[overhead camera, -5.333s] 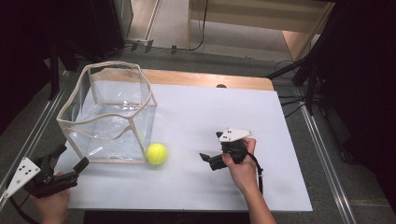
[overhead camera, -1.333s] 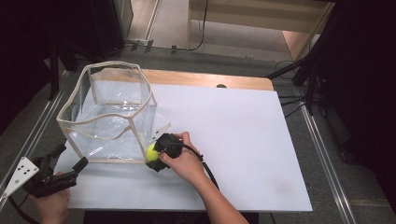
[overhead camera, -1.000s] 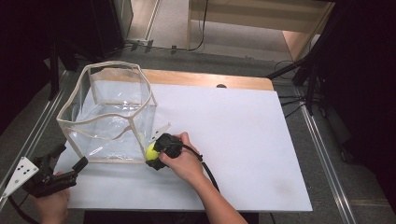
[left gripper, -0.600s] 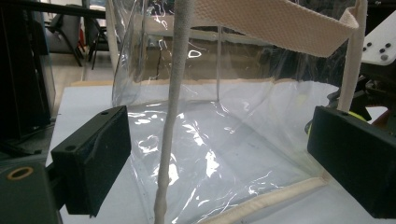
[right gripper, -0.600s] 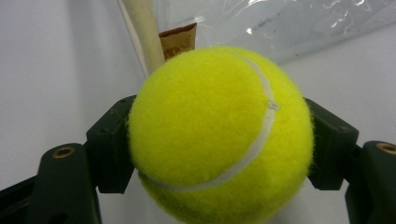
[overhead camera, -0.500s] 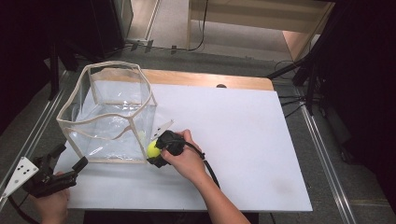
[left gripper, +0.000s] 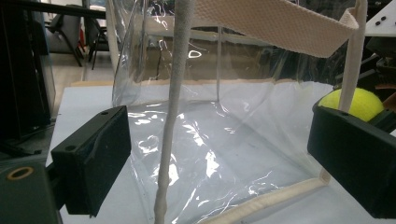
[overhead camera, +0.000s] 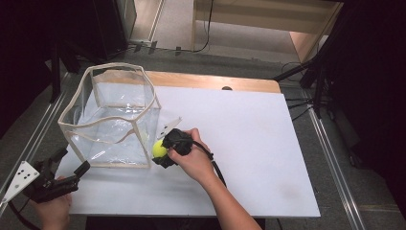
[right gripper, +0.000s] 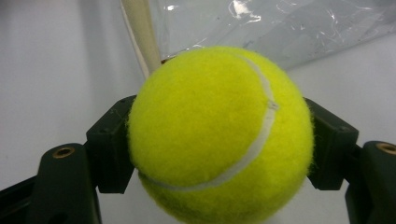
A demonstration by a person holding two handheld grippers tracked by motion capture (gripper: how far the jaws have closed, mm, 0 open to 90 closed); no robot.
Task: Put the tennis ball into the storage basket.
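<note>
Gripping a yellow tennis ball (right gripper: 219, 135), the right gripper (overhead camera: 165, 152) sits a little left of centre in the high view, its two black fingers (right gripper: 109, 151) pressed against the ball's opposite sides, as its own camera shows. The ball (overhead camera: 159, 148) lies just beside the lower right corner of a clear plastic bin (overhead camera: 110, 117) with cream fabric edging; whether ball and bin touch cannot be told. In the right gripper view a cream edge strip of the bin rises just behind the ball, with crinkled clear plastic in the upper right of the frame. The person's right hand (overhead camera: 191, 160) wraps the gripper body, and a black cable trails back along the forearm toward the bottom of the frame.

At the lower left corner of the high view the left gripper (overhead camera: 72, 163) is held in the left hand (overhead camera: 50, 213) at the table's (overhead camera: 249, 134) near edge, short of the bin. Its fingers (left gripper: 93, 163) stand wide apart with nothing between them, pointing at the bin's near wall. Through that clear wall, at the right edge of the left gripper view, the ball (left gripper: 359, 102) shows above the right-hand finger. The bin stands upright on the white table top, open at the top, in the left half of the frame.
</note>
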